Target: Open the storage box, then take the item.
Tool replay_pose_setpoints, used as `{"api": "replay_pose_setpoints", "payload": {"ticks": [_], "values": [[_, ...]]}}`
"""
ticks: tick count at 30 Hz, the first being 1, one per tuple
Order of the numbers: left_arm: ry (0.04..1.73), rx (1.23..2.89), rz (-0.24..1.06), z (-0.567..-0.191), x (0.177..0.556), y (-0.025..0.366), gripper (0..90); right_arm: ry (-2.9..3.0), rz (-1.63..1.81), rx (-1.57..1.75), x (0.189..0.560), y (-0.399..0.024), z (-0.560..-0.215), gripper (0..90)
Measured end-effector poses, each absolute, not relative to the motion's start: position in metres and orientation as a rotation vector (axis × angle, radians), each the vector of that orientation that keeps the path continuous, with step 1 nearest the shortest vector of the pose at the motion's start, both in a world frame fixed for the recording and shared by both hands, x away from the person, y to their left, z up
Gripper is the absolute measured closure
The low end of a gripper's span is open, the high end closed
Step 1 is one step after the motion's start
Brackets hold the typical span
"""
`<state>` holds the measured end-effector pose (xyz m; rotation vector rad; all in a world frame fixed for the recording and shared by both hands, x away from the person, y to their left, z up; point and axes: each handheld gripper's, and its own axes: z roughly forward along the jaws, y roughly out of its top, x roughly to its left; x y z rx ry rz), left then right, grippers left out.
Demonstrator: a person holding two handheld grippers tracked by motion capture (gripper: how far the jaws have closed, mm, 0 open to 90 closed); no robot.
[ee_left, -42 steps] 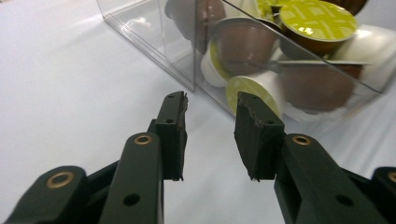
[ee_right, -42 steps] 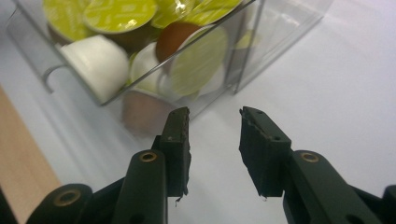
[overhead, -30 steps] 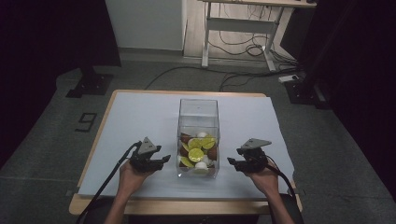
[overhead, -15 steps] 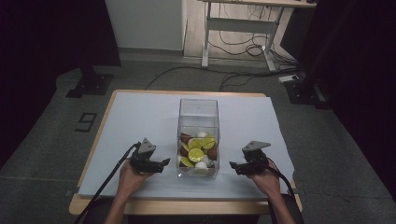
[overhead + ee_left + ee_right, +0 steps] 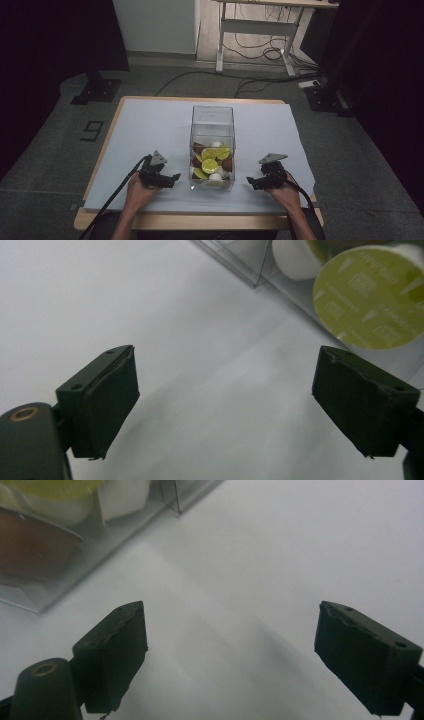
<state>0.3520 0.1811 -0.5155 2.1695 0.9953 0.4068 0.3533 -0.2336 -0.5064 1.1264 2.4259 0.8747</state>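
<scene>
A: Box first. Which way does it run?

B: Clear box [image 5: 212, 130] stands upright at mid-table, open top up. Its long side runs away from the person, front wall near the table's [image 5: 175, 222] near edge. See-thru walls, tall, only the bottom part filled.

A: Filled w/ what?

B: Coffee pods [image 5: 210, 165]: lime-green foil lids, some brown, some white bodies. Piled loose, lids facing diff ways.

A: Anything the close views add?

B: Left gripper view shows one green lid [image 5: 370, 297] up close thru the wall, w/ faint print on it, and a white pod body beside it; high view can't resolve that. Right gripper view gives a brown pod [image 5: 30, 550] behind the wall and a box corner on the white sheet [image 5: 280, 555]. High view alone gives the whole layout.

A: Grippers?

B: Left gripper [image 5: 170, 179] just left of the box, right gripper [image 5: 252, 182] just right of it, both low over the sheet, tips toward the box. Jaws on both have just been spreading, now wide apart, nothing btwn them, not touching the box.
</scene>
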Motion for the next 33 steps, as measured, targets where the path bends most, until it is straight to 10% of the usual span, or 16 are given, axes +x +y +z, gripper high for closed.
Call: {"api": "replay_pose_setpoints", "payload": {"ticks": [33], "values": [[1.048, 2.229, 0.394, -0.528, 0.357, 0.181, 0.0, 2.475, 0.874, 1.148, 0.357, -0.23, -0.527, 0.0]]}}
